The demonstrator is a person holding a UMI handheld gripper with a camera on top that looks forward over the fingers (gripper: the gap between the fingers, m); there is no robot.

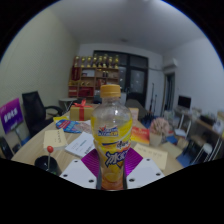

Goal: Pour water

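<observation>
A clear plastic bottle point(112, 135) with an orange cap, a colourful label and yellow-orange drink inside stands upright between my two fingers. My gripper point(112, 172) is shut on the bottle's lower half; both purple pads point(92, 163) press on its sides. The bottle is held up in front of the table, above its surface.
A wooden table point(70, 160) lies beyond the bottle with papers, a small dark cup point(46, 160) to the left, boxes and snack packets. A black office chair point(38, 107) stands left, shelves point(95, 72) at the back, and desks with chairs at the right.
</observation>
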